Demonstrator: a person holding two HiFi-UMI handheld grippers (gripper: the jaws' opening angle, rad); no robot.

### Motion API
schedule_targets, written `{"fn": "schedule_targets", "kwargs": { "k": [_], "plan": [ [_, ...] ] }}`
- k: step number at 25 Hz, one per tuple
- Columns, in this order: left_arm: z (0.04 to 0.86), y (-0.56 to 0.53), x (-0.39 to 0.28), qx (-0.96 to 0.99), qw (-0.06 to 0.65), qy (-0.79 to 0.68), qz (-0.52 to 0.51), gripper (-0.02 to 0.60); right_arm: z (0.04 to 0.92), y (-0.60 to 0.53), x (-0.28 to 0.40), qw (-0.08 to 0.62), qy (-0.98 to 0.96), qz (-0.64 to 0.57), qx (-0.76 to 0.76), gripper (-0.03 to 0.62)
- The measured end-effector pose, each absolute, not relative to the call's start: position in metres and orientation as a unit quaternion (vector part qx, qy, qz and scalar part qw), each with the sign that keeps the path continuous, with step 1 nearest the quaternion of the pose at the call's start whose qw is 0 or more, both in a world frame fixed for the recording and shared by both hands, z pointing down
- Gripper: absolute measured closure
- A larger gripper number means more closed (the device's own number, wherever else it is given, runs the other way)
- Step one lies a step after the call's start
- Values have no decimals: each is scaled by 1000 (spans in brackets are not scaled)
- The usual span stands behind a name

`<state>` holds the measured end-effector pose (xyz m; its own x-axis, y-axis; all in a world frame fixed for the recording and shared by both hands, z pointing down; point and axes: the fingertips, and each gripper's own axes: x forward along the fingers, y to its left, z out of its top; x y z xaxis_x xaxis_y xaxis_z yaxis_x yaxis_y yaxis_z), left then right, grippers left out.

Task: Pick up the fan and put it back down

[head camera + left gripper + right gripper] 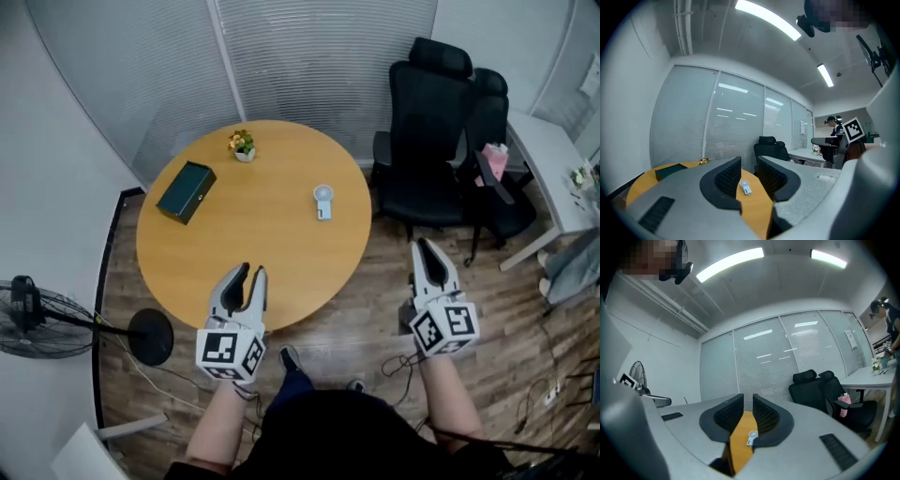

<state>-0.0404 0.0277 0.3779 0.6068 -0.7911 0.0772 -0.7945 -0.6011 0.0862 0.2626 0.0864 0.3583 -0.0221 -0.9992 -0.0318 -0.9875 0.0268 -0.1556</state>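
A small white hand-held fan (pixel 322 200) lies flat on the round wooden table (pixel 262 248), right of its centre. My left gripper (pixel 252 271) hovers over the table's near edge, well short of the fan, with its jaws parted and nothing between them. In the left gripper view the fan (pixel 746 187) shows far off through the gap of the left gripper (pixel 748 161). My right gripper (pixel 421 246) is off the table's right side, above the floor. In the right gripper view the right gripper (pixel 748 399) has a narrow empty gap, with the fan (pixel 752 437) distant beyond it.
A dark green box (pixel 186 191) and a small potted plant (pixel 243 145) sit on the table's far left. Two black office chairs (pixel 427 131) stand to the right, beside a white desk (pixel 548 159). A black pedestal fan (pixel 37 319) lies on the floor at left.
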Motion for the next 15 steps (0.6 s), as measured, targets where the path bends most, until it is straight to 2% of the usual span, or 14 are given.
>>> {"fn": "schedule_targets", "kwargs": {
  "k": [15],
  "plan": [
    [429,-115,-101,921,103,-374,35,476,389,-33,196,22,658,-70,-750,520]
  ]
}}
